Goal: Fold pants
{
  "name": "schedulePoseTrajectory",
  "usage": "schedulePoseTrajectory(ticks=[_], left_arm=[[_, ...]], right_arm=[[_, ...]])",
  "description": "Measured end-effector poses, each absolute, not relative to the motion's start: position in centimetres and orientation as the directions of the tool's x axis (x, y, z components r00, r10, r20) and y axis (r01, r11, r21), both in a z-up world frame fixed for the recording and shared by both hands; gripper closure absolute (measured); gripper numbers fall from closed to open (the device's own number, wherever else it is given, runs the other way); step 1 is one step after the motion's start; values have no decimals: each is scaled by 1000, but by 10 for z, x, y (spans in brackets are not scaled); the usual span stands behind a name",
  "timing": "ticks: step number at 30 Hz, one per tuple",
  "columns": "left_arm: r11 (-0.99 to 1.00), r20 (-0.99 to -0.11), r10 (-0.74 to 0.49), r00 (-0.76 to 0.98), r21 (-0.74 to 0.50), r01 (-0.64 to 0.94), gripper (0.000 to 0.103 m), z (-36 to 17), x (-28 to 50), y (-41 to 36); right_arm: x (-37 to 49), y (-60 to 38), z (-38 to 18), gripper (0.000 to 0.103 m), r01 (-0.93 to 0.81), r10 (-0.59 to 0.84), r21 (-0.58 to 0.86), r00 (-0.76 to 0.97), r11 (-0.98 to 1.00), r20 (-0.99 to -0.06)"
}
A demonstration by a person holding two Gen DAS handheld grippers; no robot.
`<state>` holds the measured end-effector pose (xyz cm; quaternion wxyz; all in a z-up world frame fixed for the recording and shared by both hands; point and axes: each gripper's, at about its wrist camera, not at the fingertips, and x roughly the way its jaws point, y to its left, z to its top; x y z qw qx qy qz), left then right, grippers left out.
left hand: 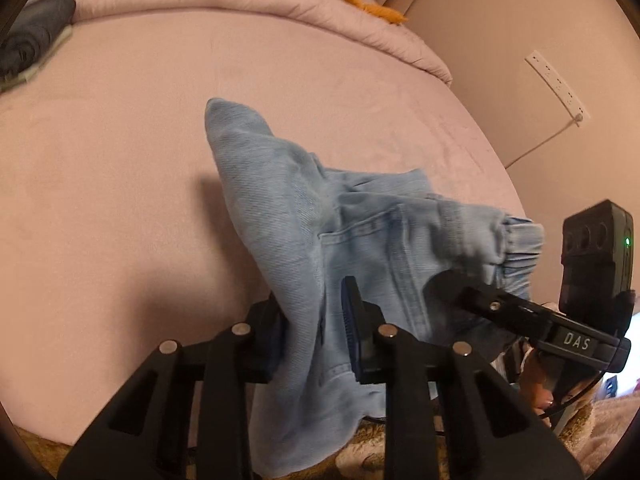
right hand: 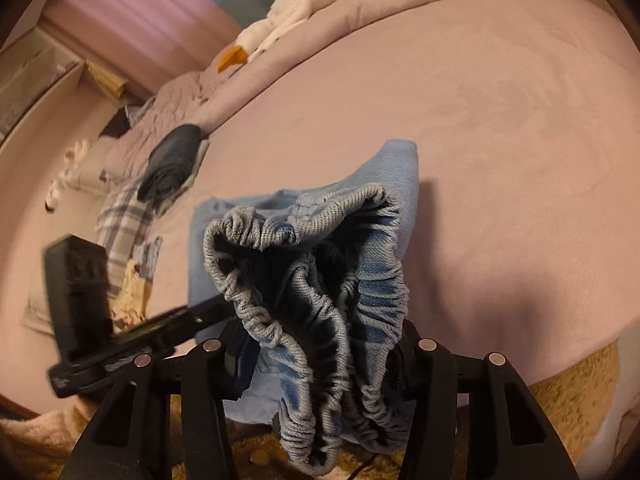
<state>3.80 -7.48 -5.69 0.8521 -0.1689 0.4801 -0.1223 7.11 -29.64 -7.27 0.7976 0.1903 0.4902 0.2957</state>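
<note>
**A:** Start with the big things. What's there?

**B:** A bed with a mauve sheet takes up most of both views, a rolled quilt along its far side and a white stuffed duck lying on that. On the bed, near the far edge, sits a dark folded garment. The light blue jeans hang over the near edge of the bed, held up by both claws, with part of the fabric resting on the sheet.

**A:** How far along is the folding?

**B:** Early to midway, I'd judge. The jeans look bunched and at least doubled, but not flat; the elastic waistband gapes open in loose ruffles. Laying them flat, smoothing, and the final folds seem still to do.

**A:** Which way do they point?

**B:** The waistband faces the right claw, towards the near edge. The long axis runs away from it across the bed, ending in a raised fold. Where the leg ends are, I can't tell.

**A:** And the claws?

**B:** The left claw is clenched on a fold of denim near a back pocket. The right claw grips the gathered waistband, fabric packed between its fingers.
</note>
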Motion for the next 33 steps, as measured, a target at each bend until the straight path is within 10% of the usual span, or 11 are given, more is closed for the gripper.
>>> schedulePoseTrajectory(ticks=[18,33], left_arm=[[946,-722,-233,651,-324,-21,80,-11,89,-2],[951,-814,-123,568,-260,-166,86,-77,148,41]], right_arm=[[135,-233,-22,50,-399,701,577,372,713,-608],[195,-212,-77,50,-274,648,587,301,762,-700]])
